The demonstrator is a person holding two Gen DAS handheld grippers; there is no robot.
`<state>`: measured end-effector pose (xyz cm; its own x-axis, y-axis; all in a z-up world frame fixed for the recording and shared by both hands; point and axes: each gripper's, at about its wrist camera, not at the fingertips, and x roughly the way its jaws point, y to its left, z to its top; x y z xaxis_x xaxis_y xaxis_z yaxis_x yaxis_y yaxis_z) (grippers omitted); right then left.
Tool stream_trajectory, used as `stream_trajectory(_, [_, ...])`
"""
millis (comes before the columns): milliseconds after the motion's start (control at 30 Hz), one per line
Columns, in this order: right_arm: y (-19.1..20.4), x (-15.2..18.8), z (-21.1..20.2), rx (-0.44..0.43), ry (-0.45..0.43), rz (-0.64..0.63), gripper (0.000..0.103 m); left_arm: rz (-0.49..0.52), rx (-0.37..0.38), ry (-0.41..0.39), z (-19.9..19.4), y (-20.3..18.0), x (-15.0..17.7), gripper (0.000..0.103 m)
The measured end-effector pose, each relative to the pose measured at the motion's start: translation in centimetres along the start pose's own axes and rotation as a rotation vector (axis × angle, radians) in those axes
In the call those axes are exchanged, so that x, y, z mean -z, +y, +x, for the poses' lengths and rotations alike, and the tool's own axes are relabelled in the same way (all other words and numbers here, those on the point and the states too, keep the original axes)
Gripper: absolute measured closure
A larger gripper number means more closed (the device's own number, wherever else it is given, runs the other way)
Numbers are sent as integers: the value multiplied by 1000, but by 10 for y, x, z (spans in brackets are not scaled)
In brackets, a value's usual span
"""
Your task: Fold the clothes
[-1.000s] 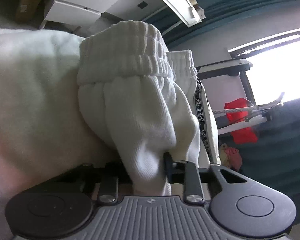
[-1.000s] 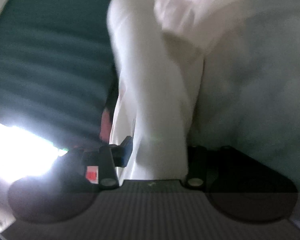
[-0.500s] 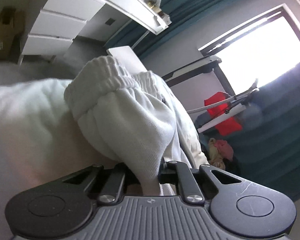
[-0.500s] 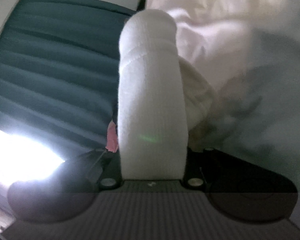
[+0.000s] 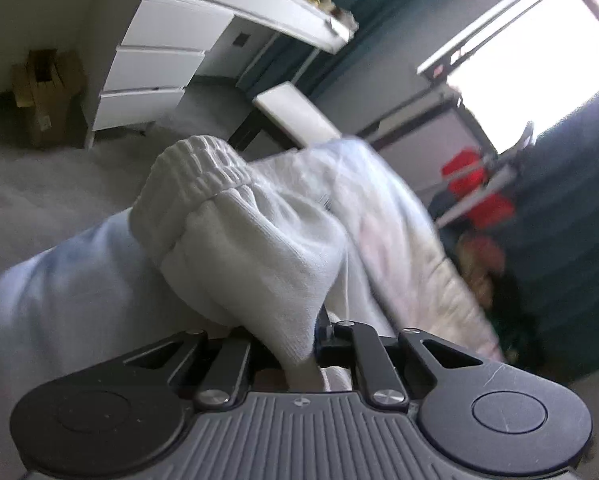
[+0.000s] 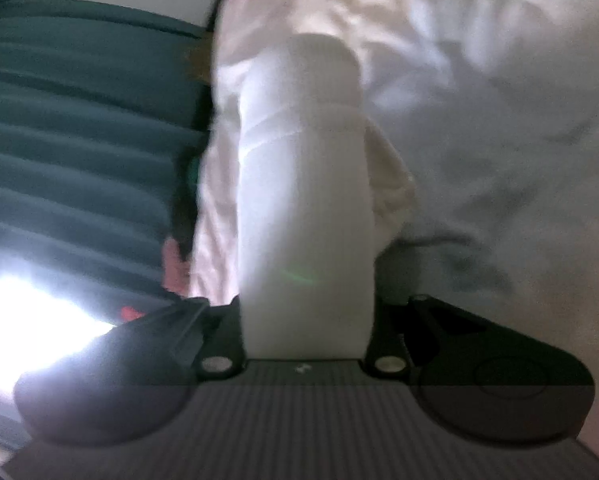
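White sweatpants [image 5: 251, 248] with a ribbed elastic waistband [image 5: 195, 172] rise from my left gripper [image 5: 315, 332]. It is shut on a pinch of their fabric, and its jaws are easing open slightly. The rest of the garment [image 5: 399, 240] trails to the right, blurred. In the right wrist view a thick folded band of the same white fabric [image 6: 303, 180] stands up from my right gripper [image 6: 305, 300] and fills the gap. Those jaws are opening a little with the cloth still pressed between them. The fingertips of both grippers are hidden by cloth.
Rumpled white bedding [image 6: 479, 80] lies beneath and to the right of the right gripper, and a teal curtain [image 6: 79, 140] hangs to its left. The left view shows a white drawer unit [image 5: 151, 68], a cardboard box [image 5: 43, 92], a white bench [image 5: 295, 116] and a red object [image 5: 475, 188] by the window.
Both grippers have lifted and swung sideways with the pants. The left view has rolled and shows more of the room. The right jaws have closed onto a thick fold of the fabric.
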<state>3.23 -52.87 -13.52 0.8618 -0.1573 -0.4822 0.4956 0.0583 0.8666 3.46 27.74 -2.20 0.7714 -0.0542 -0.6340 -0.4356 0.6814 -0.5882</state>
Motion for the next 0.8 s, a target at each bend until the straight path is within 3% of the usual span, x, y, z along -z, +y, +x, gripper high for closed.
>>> stream_trajectory(100, [-21, -5, 0, 30, 19, 69, 70, 50, -31, 28, -1, 7, 8, 83])
stream_trajectory(167, [-28, -9, -6, 3, 7, 95, 56, 110, -67, 31, -5, 3, 11, 75])
stream_trajectory(233, [-31, -6, -12, -33, -1, 113, 47, 172, -105, 33, -8, -2, 15, 56])
stream_trajectory(267, [-31, -5, -13, -62, 3, 129, 42, 203, -124, 24, -14, -3, 17, 53])
stream_trajectory(500, [-55, -28, -7, -182, -2, 205, 37, 365, -167, -115, -74, -32, 28, 27])
stream_trajectory(600, [-63, -39, 1, -229, 10, 244, 37, 430, -131, -152, -85, -66, 39, 24])
stream_trajectory(800, [-70, -46, 5, -270, 16, 308, 37, 467, 29, -112, -67, -156, 87, 23])
